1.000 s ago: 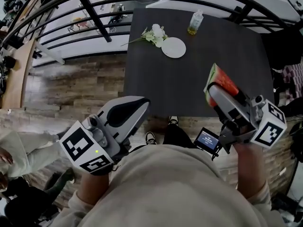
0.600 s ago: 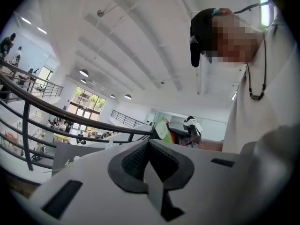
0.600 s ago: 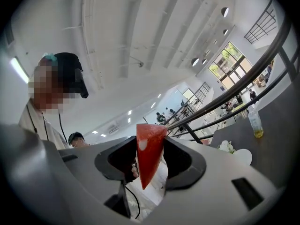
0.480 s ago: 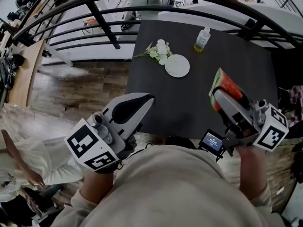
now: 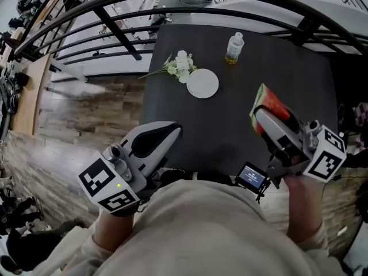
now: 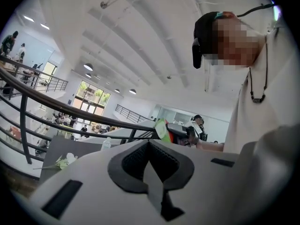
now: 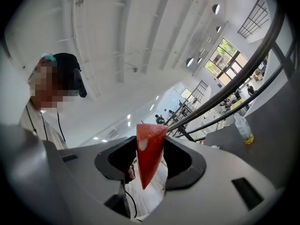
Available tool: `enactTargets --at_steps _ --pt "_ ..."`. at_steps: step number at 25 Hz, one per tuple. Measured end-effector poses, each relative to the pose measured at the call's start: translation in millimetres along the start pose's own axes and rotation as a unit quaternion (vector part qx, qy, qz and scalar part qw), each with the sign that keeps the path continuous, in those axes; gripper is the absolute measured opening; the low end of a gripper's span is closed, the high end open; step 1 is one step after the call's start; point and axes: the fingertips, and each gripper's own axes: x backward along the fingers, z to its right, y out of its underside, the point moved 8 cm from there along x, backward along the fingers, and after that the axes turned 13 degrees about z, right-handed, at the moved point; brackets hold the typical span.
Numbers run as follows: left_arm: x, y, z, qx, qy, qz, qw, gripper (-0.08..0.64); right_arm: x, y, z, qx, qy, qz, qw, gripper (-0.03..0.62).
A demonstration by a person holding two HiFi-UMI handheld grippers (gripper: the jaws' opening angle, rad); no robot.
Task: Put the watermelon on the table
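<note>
1. Fingers (image 7: 180, 161) of the right gripper (image 5: 260, 112) clamp a watermelon slice (image 5: 269, 102); the left gripper (image 5: 174, 131) is closed and empty.
2. Plate (image 5: 202, 83), flowers (image 5: 177, 65) and bottle (image 5: 233, 48) occupy the far tabletop (image 5: 230, 137), well apart from the slice.
3. The slice is over the tabletop's near right part.
4. Both grippers point forward at the near edge.

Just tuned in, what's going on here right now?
A person is holding a gripper in each hand at a dark table. The right gripper is clamped on a watermelon slice, held out over the near right part of the table and not yet set down. The left gripper is shut with nothing between its jaws, at the table's near left edge. Farther back on the table are a white plate, some flowers and a bottle.
</note>
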Motion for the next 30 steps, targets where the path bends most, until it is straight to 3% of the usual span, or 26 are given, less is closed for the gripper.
enactTargets --at_steps 10,21,30 --pt "-41 -2 7 -0.008 0.063 -0.021 0.9977 0.003 41 -12 -2 0.018 0.036 0.046 0.998 0.193" --pt "-62 -21 1 -0.027 0.155 -0.038 0.9868 0.003 49 -20 -23 0.056 0.07 0.101 0.991 0.193" --pt "-64 -18 -12 -0.022 0.171 -0.054 0.9836 0.002 32 -18 -22 0.065 0.087 0.091 0.99 0.193"
